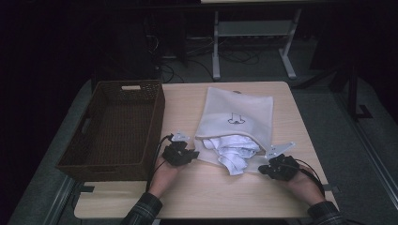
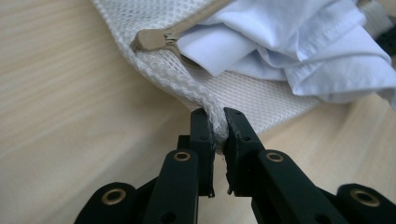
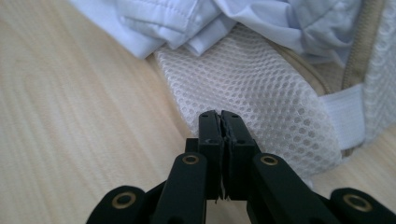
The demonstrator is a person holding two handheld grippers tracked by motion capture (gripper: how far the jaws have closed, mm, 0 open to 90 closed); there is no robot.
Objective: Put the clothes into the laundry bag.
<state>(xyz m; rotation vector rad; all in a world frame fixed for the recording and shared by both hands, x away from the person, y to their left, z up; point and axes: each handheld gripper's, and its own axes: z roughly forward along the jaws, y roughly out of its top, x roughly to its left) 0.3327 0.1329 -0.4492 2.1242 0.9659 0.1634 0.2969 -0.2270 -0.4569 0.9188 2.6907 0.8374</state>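
Jaws of L gripper [image 2: 218, 122] & R gripper [image 3: 220, 122] each pinch mesh bag [image 1: 244, 112] edge, basket [image 1: 112, 126] at 9 o'clock of bag.

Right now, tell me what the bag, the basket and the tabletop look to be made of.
Bag: white open-weave mesh, likely synthetic; small holes show in both gripper views, and it has a tan zipper.
Basket: dark brown woven wicker or rattan-like strands, matte.
Tabletop: pale wood-grain surface, probably laminate; streaked grain, smooth low sheen.
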